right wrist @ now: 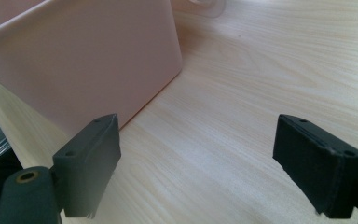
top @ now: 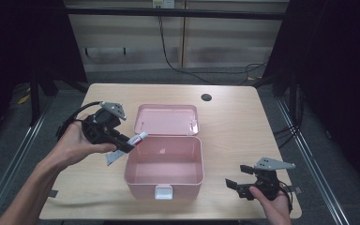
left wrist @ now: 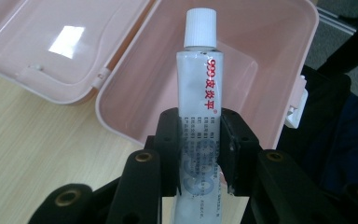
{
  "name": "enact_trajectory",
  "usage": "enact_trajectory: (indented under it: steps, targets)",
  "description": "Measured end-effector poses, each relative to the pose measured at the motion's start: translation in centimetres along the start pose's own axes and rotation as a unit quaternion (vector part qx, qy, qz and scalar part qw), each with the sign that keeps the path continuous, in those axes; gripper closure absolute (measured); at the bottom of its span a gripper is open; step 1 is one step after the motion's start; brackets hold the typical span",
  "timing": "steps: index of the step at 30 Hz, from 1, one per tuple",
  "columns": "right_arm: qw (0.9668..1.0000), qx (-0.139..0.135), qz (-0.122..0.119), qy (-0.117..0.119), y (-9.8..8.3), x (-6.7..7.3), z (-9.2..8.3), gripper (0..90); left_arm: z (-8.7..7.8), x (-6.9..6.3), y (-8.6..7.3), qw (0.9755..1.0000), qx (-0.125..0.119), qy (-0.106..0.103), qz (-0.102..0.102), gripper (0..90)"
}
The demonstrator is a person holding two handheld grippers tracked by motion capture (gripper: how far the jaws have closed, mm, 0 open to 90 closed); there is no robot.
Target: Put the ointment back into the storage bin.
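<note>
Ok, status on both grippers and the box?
Left gripper shut on white tube, cap over open pink box. Right gripper open, beside box.

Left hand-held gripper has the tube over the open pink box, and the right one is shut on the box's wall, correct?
Not quite. The right hand-held gripper is open and holds nothing, beside the box, as the right gripper view shows. The left hand-held gripper does hold the tube over it.

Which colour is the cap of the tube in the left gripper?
White. The cap of the tube shows best in the left gripper view.
</note>
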State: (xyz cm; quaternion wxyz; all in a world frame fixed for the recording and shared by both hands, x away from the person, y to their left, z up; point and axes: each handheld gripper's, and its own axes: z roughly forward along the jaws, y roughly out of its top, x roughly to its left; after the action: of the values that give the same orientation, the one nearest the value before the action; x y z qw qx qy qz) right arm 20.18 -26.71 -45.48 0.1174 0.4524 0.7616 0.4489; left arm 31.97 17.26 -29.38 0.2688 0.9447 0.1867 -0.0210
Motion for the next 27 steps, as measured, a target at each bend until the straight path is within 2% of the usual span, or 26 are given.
enact_trajectory:
  steps: [1,3,5,8,10,11,20,22,27]
  targets:
    - [1.0000,0.000,-0.001,0.000,0.0,0.0,0.0,14.5,0.2,-0.1,0.4,0.9998,0.009,-0.001,0.016,70.9]
    - [1.0000,0.000,-0.001,0.001,0.0,0.0,0.0,14.5,0.5,-0.3,0.8,0.9997,0.011,-0.009,0.022,71.0]
    - [1.0000,0.000,-0.001,0.001,0.0,0.0,0.0,14.5,0.8,-0.5,1.0,0.9998,0.007,-0.007,0.019,70.9]
    - [1.0000,0.000,0.000,0.001,0.0,0.0,0.0,14.5,1.2,-0.8,1.5,0.9996,0.010,-0.015,0.020,71.0]
    - [1.0000,0.000,0.000,0.001,0.0,0.0,0.0,14.5,1.5,-0.9,2.0,0.9991,0.019,-0.019,0.033,70.9]
    - [1.0000,0.000,0.000,0.002,0.0,0.0,0.0,14.5,1.7,-1.1,2.1,0.9993,0.016,-0.020,0.029,70.9]
    - [1.0000,0.001,-0.001,0.002,0.0,0.0,0.0,14.5,2.9,-1.9,3.3,0.9980,0.026,-0.036,0.044,70.9]
    - [1.0000,0.002,-0.001,0.002,0.0,0.0,0.0,14.5,3.0,-2.3,3.9,0.9972,0.027,-0.041,0.057,70.9]
    - [1.0000,0.001,-0.001,0.003,0.0,0.0,0.0,14.5,3.9,-2.6,4.4,0.9967,0.027,-0.050,0.058,70.9]
